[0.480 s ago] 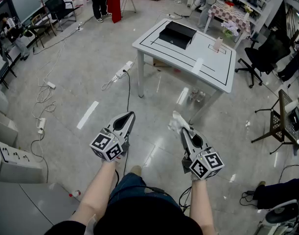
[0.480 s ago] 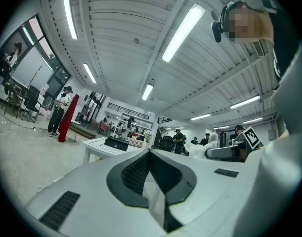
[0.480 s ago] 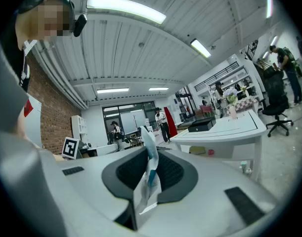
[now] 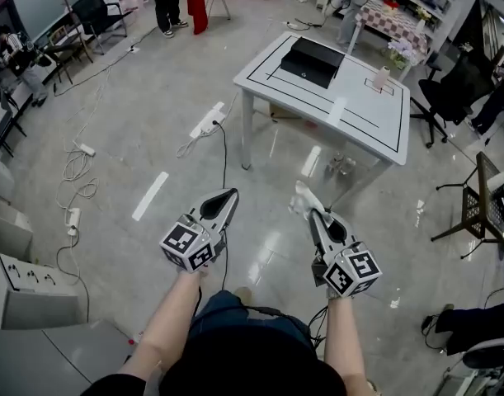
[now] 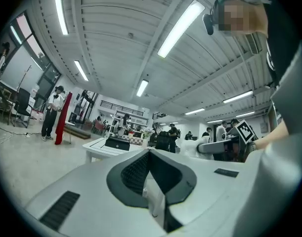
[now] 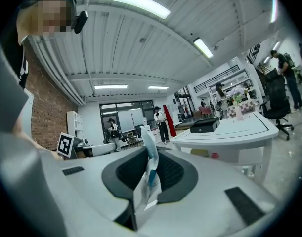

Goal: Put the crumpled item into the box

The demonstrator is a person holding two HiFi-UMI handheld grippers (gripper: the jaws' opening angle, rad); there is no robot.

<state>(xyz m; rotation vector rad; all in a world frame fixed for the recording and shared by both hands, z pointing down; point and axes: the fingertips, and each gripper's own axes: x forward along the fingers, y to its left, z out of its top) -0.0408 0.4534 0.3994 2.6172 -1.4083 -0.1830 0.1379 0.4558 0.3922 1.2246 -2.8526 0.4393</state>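
Observation:
The crumpled item (image 4: 300, 198) is a white wrapper with a little blue print (image 6: 150, 174), and it sticks out from the tip of my right gripper (image 4: 312, 211), which is shut on it. My left gripper (image 4: 228, 197) is held level with it to the left, jaws together and nothing in them. The box (image 4: 317, 60) is black and shallow. It lies on the far left part of a white table (image 4: 350, 118) with black lines, well ahead of both grippers. In the right gripper view the box (image 6: 205, 126) shows beyond the wrapper, to the right.
A small pale cylinder (image 4: 381, 78) stands on the table's right side. Power strips and cables (image 4: 206, 124) trail over the glossy floor at left. Black office chairs (image 4: 454, 89) stand to the right and a grey cabinet (image 4: 21, 271) at near left. People stand far off.
The table and box sit slightly nearer and further right in the head view. Both grippers keep their pose, and the right one still holds the wrapper.

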